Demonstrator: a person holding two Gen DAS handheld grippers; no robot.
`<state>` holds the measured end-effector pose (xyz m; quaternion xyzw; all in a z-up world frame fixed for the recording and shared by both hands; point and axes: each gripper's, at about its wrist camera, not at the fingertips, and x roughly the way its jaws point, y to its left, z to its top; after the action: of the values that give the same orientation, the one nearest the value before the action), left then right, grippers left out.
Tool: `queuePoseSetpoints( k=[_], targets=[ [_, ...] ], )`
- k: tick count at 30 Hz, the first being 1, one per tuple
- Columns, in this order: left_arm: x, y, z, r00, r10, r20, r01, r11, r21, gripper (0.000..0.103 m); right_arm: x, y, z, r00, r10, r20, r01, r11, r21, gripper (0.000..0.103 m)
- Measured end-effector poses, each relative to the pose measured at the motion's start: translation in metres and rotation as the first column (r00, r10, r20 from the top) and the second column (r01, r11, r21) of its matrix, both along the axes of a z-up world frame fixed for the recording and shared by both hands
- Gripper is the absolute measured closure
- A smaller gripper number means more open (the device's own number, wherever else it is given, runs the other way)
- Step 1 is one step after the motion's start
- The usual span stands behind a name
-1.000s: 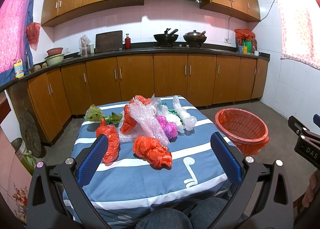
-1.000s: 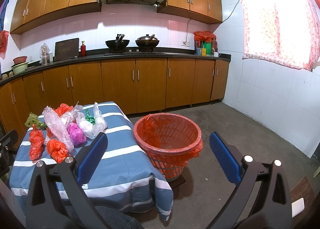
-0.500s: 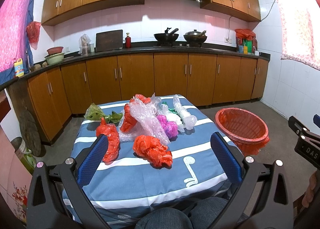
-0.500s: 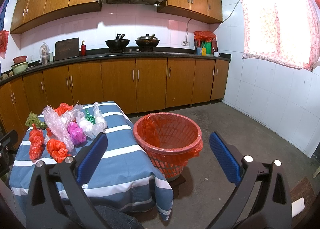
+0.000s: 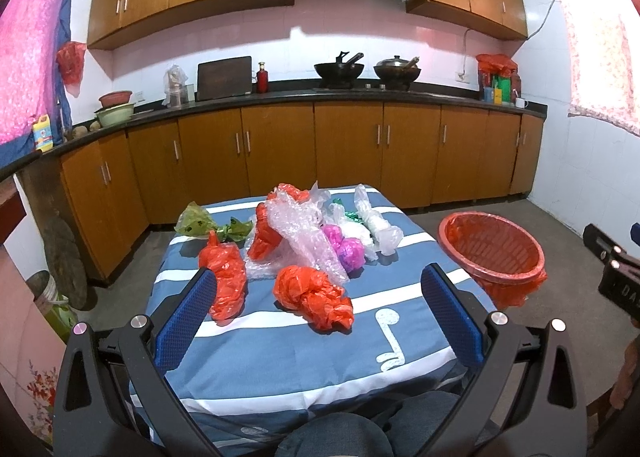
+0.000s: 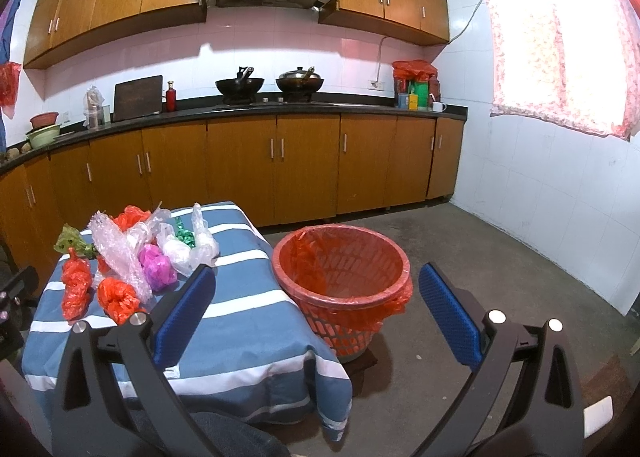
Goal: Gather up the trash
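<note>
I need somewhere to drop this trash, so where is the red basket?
The red basket stands on the floor just right of the striped table, centre of the right wrist view; it sits at the right in the left wrist view.

Very little changed. My left gripper swung a shade left and downward, so the red basket and the orange bag to the left of it slid slightly right and up in its view. My right gripper drifted the same way, and the red basket shifted likewise.
</note>
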<state>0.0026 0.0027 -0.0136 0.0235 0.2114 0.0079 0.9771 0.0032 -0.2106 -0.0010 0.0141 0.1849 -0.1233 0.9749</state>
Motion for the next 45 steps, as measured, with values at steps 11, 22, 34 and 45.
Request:
queuePoseSetpoints(
  k=[11, 22, 34, 45],
  targets=[
    [0.034, 0.055, -0.005, 0.986, 0.153, -0.071, -0.156, 0.987, -0.037, 0.002, 0.058, 0.005, 0.004, 0.994, 0.095, -0.046, -0.091, 0.993, 0.082, 0.014],
    [0.092, 0.119, -0.02, 0.943, 0.321, -0.088, -0.325, 0.945, -0.036, 0.008, 0.18, 0.049, -0.009, 0.966, 0.247, -0.077, -0.238, 0.965, 0.112, 0.035],
    [0.158, 0.149, -0.066, 0.919, 0.35, -0.18, -0.356, 0.935, 0.003, 0.009, 0.301, 0.079, -0.096, 0.912, 0.285, -0.294, -0.244, 0.955, 0.168, 0.036],
    [0.18, 0.143, -0.086, 0.923, 0.309, -0.228, -0.309, 0.95, 0.035, 0.009, 0.347, 0.093, -0.14, 0.863, 0.291, -0.413, -0.258, 0.957, 0.136, 0.047]
  ],
)
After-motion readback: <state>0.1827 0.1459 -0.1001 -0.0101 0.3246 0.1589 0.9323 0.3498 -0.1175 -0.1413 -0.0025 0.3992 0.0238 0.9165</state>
